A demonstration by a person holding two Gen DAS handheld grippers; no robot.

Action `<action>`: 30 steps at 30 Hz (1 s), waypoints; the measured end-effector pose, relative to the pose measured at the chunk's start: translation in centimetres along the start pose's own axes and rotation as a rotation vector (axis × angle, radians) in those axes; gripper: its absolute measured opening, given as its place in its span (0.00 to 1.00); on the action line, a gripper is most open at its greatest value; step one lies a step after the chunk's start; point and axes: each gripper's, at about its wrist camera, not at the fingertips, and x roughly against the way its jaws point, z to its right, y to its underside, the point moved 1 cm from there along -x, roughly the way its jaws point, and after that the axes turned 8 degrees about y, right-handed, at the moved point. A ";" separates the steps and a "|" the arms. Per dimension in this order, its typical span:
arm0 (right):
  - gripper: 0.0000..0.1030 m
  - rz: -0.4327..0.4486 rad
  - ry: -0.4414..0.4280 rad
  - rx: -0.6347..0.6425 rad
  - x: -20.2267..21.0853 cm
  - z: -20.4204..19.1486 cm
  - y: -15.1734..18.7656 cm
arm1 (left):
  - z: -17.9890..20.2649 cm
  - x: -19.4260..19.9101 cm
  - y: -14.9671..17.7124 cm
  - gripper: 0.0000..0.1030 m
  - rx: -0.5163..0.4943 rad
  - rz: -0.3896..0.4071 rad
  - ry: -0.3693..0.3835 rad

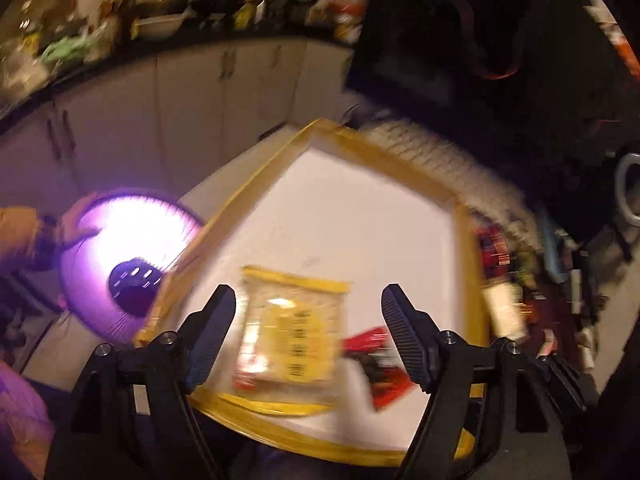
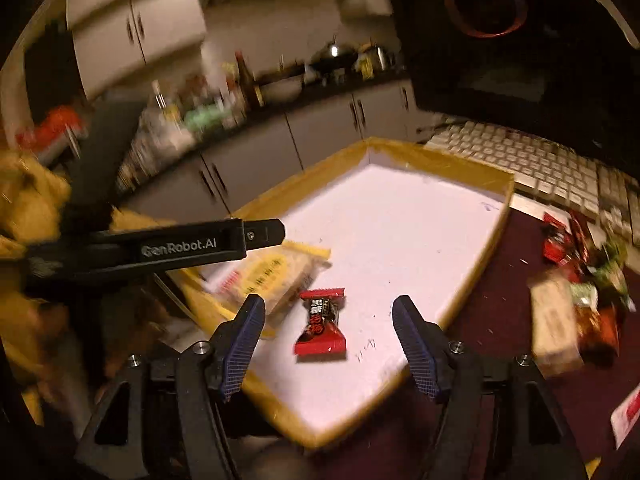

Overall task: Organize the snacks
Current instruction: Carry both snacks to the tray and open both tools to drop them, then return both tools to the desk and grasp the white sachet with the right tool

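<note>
Two snacks lie in the tray [image 2: 440, 168], a flat box with a white floor and low yellow walls. The red candy [image 2: 321, 322] sits just ahead of the right gripper [image 2: 328, 320], in line with the gap between its fingers. The yellow cracker pack [image 2: 272, 276] lies beside the candy, ahead and to the left of that gripper, with one end reaching to the tray's near wall or over it. In the left wrist view the same pack [image 1: 290, 340] lies just ahead of the left gripper [image 1: 308, 328], and the candy [image 1: 380, 368] is ahead and to its right.

Both grippers are spread wide and hold nothing. The left one hovers over the near edge of the tray.

It looks like the job is only started. Two snacks are in, but a heap of snacks [image 2: 580, 288] waits on the dark red cloth [image 2: 500, 300], off to the right of the right gripper and outside the tray. Those probably go in next.

Most of the white floor ahead of both grippers is bare, so there is lots of room. The walls are low, but a gripper coming in from the side could bump one. A keyboard [image 2: 532, 160] lies past the far wall. The two grippers are close together, so they could knock each other.
</note>
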 end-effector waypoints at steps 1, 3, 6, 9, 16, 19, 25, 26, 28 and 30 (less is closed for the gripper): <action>0.67 0.023 -0.012 -0.032 1.3 0.9 0.2 | 1.2 0.5 0.2 0.76 -0.023 0.013 0.042; 0.67 0.067 -0.024 -0.110 4.1 3.3 0.7 | 3.5 1.0 0.6 0.76 -0.069 0.015 0.108; 0.67 0.115 0.022 -0.195 7.6 7.1 1.2 | 7.4 0.8 1.8 0.76 -0.147 -0.027 0.219; 0.67 0.143 0.129 -0.275 10.6 10.9 2.3 | 11.2 -0.1 3.1 0.76 -0.204 -0.108 0.290; 0.67 0.118 0.265 -0.495 13.1 19.0 6.3 | 18.0 -1.1 7.2 0.76 -0.396 -0.194 0.308; 0.65 0.091 0.257 -0.546 12.6 20.6 7.4 | 19.5 -1.1 8.2 0.76 -0.472 -0.197 0.289; 0.65 0.017 0.321 -0.539 10.4 20.9 8.0 | 20.4 -1.6 9.1 0.76 -0.544 -0.235 0.287; 0.65 -0.008 0.336 -0.535 9.7 21.1 7.8 | 20.3 -1.7 9.2 0.76 -0.547 -0.238 0.286; 0.64 -0.045 0.366 -0.538 8.3 21.4 7.6 | 20.2 -1.9 9.1 0.76 -0.544 -0.245 0.286; 0.57 -0.077 0.389 -0.540 7.2 21.8 7.2 | 20.0 -2.3 9.0 0.76 -0.541 -0.245 0.289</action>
